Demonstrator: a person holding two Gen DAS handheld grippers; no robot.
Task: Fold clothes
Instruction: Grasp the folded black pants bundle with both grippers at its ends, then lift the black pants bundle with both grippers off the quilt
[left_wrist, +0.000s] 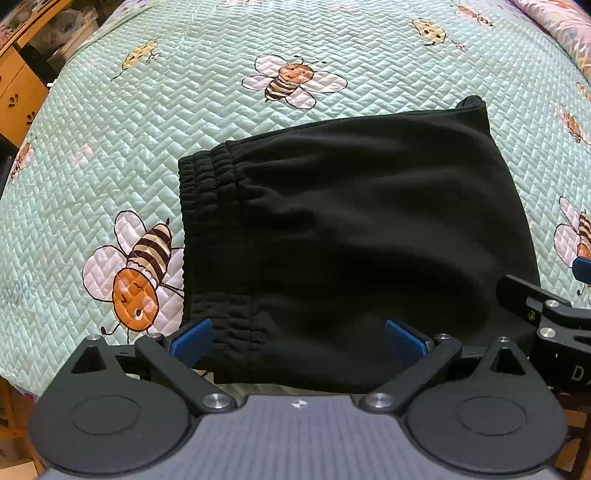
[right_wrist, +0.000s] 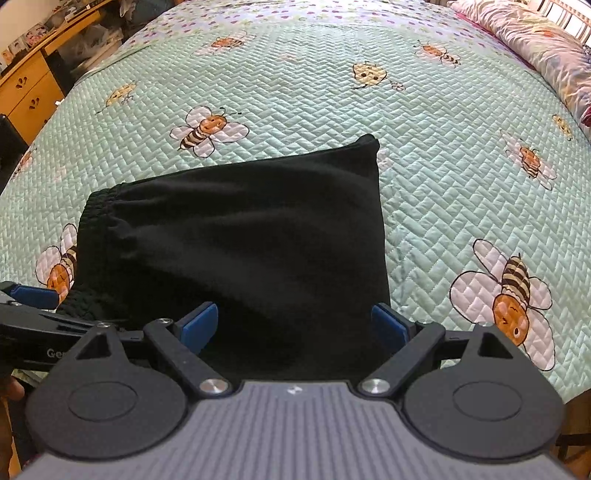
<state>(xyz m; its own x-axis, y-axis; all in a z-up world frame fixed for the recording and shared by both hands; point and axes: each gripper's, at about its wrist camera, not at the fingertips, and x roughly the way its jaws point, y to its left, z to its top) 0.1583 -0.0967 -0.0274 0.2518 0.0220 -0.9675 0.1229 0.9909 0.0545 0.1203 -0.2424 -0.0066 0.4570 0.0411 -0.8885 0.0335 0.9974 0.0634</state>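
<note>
Lying flat on the quilt (left_wrist: 207, 122), the folded black shorts (left_wrist: 351, 229) run lengthwise from the gathered elastic waistband (left_wrist: 207, 177) at left to a folded edge at right. Their fabric is soft, matte fleece; the waistband is ribbed and puckered. Under them the mint quilt is stitched in a herringbone pattern with cartoon bees. My left gripper (left_wrist: 298, 338) and right gripper (right_wrist: 294, 325) both hover over the near edge, blue pads spread wide, holding nothing.
</note>
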